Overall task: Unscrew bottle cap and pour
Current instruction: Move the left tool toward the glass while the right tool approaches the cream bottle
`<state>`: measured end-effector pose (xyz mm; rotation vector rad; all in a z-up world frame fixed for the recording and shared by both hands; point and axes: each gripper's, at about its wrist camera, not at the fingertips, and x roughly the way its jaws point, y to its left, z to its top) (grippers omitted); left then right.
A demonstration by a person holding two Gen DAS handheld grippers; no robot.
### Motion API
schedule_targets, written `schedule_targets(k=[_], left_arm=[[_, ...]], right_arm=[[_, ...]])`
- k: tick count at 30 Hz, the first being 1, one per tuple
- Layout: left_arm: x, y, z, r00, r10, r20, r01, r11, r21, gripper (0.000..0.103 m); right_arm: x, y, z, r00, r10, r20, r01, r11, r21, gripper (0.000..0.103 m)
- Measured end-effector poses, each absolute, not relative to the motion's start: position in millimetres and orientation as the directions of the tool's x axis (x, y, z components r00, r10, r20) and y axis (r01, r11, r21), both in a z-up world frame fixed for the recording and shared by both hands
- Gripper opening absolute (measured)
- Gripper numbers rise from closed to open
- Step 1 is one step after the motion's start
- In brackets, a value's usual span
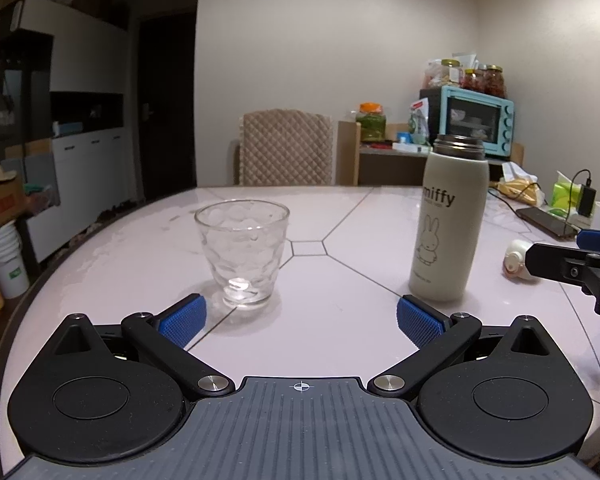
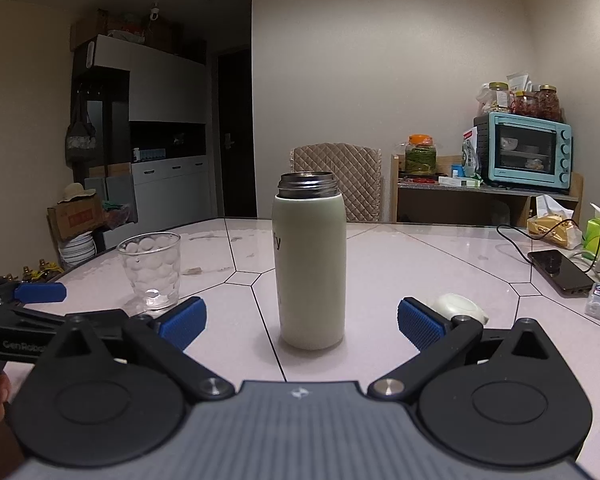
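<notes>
The Miffy flask [image 2: 311, 264] stands uncapped on the desk [image 2: 440, 264], its cap [image 2: 458, 307] laid beside, so a grasp for pouring into the glass [image 2: 150, 270] is judged next, both the right gripper [image 2: 302, 320] and the left gripper [image 1: 301, 318] being held wide and empty.

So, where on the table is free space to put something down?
Free: the table between the glass and the bottle, and the far side behind both, toward the chair. Crowded: the right edge, with the phone, its cable and packets; the cap lies right of the bottle.
</notes>
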<state>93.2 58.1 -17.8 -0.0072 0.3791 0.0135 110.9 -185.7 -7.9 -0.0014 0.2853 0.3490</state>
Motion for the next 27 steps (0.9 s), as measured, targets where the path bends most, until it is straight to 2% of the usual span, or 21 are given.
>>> schedule_targets(k=[27], left_arm=[[144.8,84.3,-25.6,0.921,0.031,-0.389,-0.034,0.999,0.001,0.103]], right_arm=[[151.7,-167.9,-15.8,0.892,0.341,-0.295,-0.342,0.938,0.051,0.103]])
